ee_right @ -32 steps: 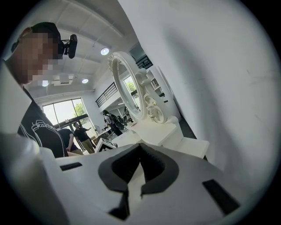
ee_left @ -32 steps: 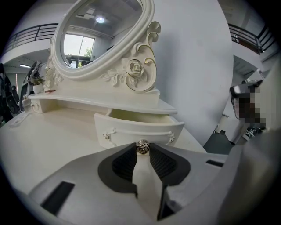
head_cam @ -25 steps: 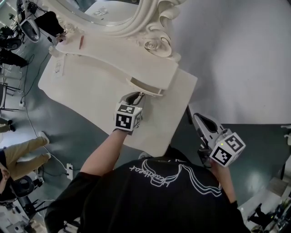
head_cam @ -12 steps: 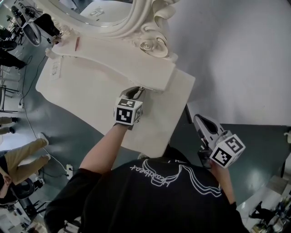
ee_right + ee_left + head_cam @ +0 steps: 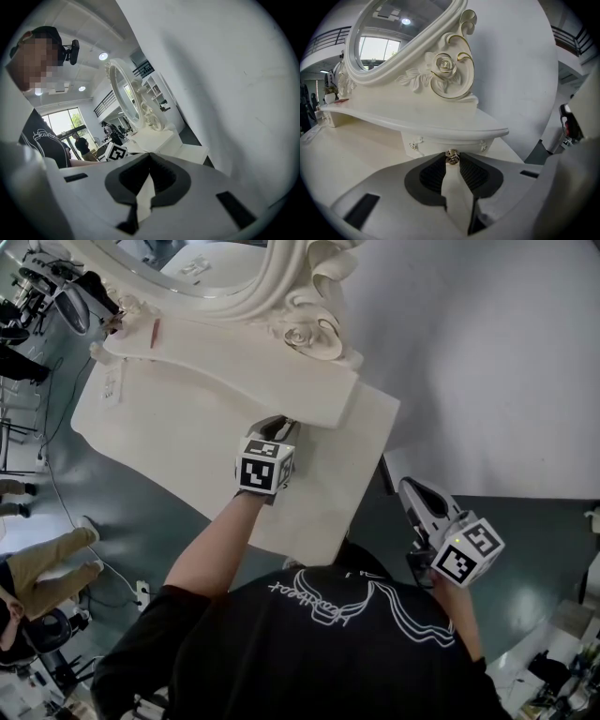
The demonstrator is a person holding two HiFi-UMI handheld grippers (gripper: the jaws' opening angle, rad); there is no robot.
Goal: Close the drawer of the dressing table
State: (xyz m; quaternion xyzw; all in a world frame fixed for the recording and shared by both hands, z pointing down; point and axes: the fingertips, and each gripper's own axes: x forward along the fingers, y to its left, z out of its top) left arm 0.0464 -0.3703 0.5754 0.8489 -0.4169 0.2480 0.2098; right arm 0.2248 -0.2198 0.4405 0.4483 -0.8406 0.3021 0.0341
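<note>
A white table (image 5: 159,418) with a big mirror (image 5: 202,263) stands on the left, close to the white wall (image 5: 487,352). Under its small shelf (image 5: 417,123) sits the drawer (image 5: 436,142), pushed in below the shelf. The left gripper (image 5: 451,160) reaches to the front of the drawer. Its fingers (image 5: 432,174) pinch the little gold knob (image 5: 451,155) at their tips. Off to the right, past the edge of the table, the right gripper (image 5: 150,158) is held up in the air. Its fingers (image 5: 166,176) are pressed together with nothing between them, and it touches nothing.
</note>
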